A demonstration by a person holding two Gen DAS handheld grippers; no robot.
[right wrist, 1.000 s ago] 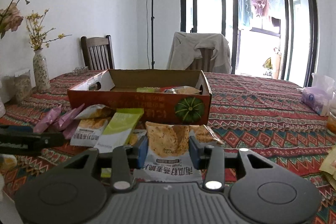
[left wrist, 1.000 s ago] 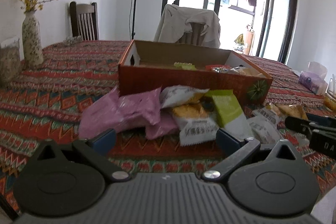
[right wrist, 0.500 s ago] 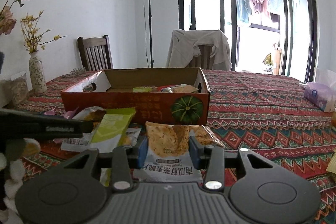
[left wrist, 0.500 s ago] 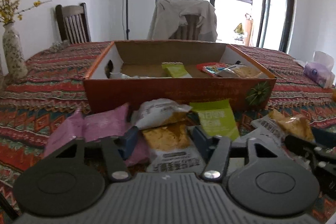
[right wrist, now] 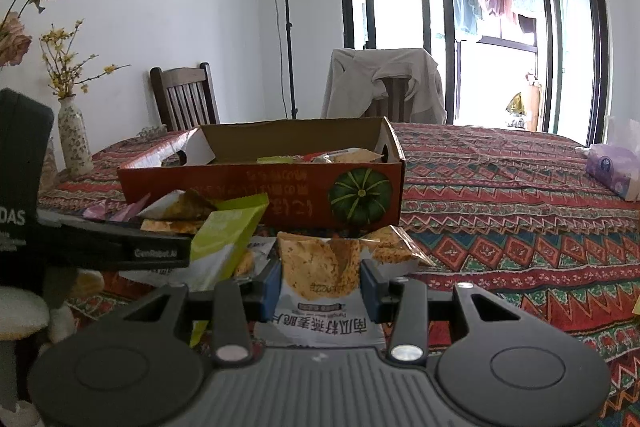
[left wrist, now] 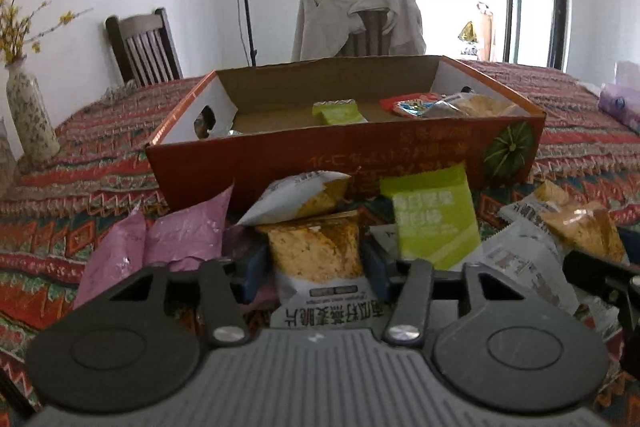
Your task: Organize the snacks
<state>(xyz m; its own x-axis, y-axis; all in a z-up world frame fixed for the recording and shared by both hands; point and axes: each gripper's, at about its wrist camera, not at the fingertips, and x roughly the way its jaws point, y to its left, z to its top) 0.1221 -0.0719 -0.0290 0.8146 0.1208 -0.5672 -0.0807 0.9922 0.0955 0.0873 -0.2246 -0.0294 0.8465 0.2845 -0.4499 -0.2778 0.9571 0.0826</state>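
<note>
Before the box point(left wrist: 280, 163), each hand-held gripper point(left wrist: 316, 263) point(right wrist: 320, 281) clamps one cracker packet.

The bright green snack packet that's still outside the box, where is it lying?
In the left wrist view the green packet leans against the orange box front, right of centre, between the left gripper's cracker packet and another cracker packet.

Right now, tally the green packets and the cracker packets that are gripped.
Green packets: 2 (one in cardboard box, one before it)
Gripped cracker packets: 2 (left gripper, jaws just closing; right gripper)
Total: 4
</note>
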